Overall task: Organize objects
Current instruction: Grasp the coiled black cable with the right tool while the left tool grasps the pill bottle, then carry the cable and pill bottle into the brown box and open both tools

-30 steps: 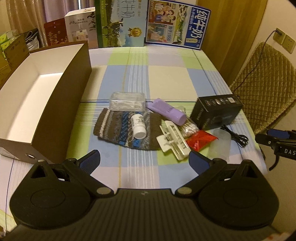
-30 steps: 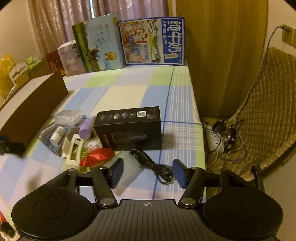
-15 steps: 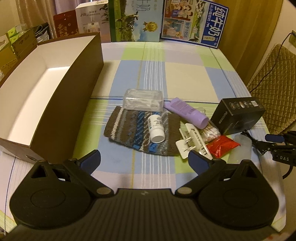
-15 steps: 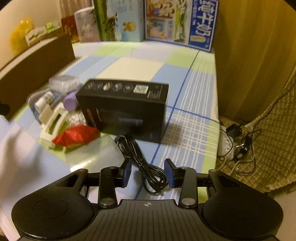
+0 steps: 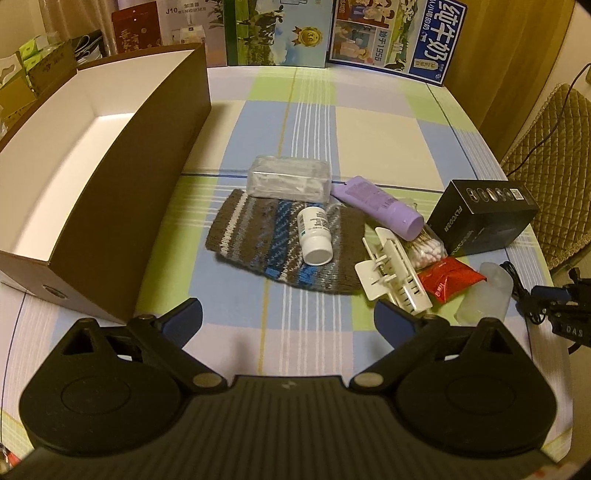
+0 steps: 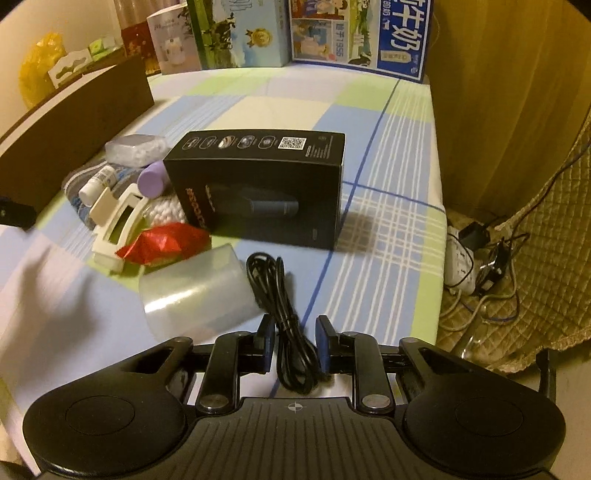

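A coiled black cable (image 6: 280, 295) lies on the checked tablecloth, and my right gripper (image 6: 294, 338) straddles its near end with the jaws narrowed, a small gap showing each side. A clear plastic case (image 6: 195, 284) lies just left of it, with a black product box (image 6: 258, 188) behind. My left gripper (image 5: 288, 314) is wide open and empty, hovering before a striped knit hat (image 5: 266, 243) that carries a white pill bottle (image 5: 314, 236). A purple tube (image 5: 376, 206), white hair clip (image 5: 391, 277), cotton swabs (image 5: 424, 251) and red packet (image 5: 450, 277) lie beside it.
An open brown box with a white inside (image 5: 92, 177) stands along the table's left side. A clear swab box (image 5: 288, 179) sits behind the hat. Milk cartons (image 5: 277, 33) line the far edge. A quilted chair (image 6: 535, 240) and a power strip (image 6: 460, 258) are right of the table.
My right gripper has dropped and moved forward over the cable while its jaws narrowed around it. My left gripper has drifted left and stayed open.
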`<state>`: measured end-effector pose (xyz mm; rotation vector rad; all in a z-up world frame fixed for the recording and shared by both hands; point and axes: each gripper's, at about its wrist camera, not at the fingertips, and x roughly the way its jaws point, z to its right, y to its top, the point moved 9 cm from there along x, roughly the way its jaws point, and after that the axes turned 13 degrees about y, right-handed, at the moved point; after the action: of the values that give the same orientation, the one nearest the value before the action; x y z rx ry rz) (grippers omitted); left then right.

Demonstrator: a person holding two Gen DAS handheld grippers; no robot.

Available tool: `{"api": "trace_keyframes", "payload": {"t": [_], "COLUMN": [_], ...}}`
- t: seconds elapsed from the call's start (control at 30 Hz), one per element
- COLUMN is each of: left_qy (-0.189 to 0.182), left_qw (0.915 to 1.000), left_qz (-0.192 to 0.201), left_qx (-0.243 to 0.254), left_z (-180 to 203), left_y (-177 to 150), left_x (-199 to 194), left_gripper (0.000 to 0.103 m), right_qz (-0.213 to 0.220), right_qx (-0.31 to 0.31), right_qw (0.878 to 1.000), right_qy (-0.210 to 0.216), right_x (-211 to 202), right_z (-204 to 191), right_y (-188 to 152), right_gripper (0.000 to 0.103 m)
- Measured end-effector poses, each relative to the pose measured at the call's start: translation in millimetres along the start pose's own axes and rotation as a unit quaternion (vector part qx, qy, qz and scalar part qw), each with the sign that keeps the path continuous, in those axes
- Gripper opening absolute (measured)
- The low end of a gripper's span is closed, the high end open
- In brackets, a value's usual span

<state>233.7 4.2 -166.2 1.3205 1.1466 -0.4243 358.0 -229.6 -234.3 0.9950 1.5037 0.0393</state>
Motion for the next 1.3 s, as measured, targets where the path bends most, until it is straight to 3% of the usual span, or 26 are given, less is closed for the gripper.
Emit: {"api": "trace_keyframes", "payload": {"t": [0.13, 0.2, 0.47, 0.57, 0.97, 1.3], "left_qy": [-0.002, -0.002, -0.003, 0.0, -0.024, -0.016], "left_qw": [1.0, 0.9999, 0.9997, 0.9996, 0.9988, 0.9982], "left_qz": [0.007, 0.011, 0.02, 0.027, 0.032, 0.022], "left_qx": [0.005, 0.008, 0.01, 0.011, 0.029, 0.054], "left_z": [4.8, 7.2, 13.7, 15.0, 40.2, 44.7], "left_y": [2.7, 3.9, 9.7, 17.8, 47.6, 50.1], "left_x": [-2.3, -3.1, 2.3, 10.0, 54.0, 74.2], "left_gripper": [0.098, 0.098, 0.093, 0.084, 0.028, 0.023], "right_qz": [0.003, 0.009, 0.05, 0.064, 0.102, 0.106], "right_qx": [-0.016, -0.016, 0.052, 0.074, 0.12, 0.14], "right_qw": [1.0, 1.0, 0.997, 0.995, 0.987, 0.983], "right_qy": [-0.003, -0.002, 0.005, -0.002, -0.039, -0.052], "right_x": [7.8, 6.6, -26.5, -40.4, -76.3, -88.1], "right_z": [-2.9, -4.0, 3.3, 10.3, 44.0, 38.9], "right_y": [-1.4, -2.8, -10.4, -10.7, -10.0, -17.9], "right_gripper": [0.02, 0.012, 0.012, 0.012, 0.012, 0.012]}}
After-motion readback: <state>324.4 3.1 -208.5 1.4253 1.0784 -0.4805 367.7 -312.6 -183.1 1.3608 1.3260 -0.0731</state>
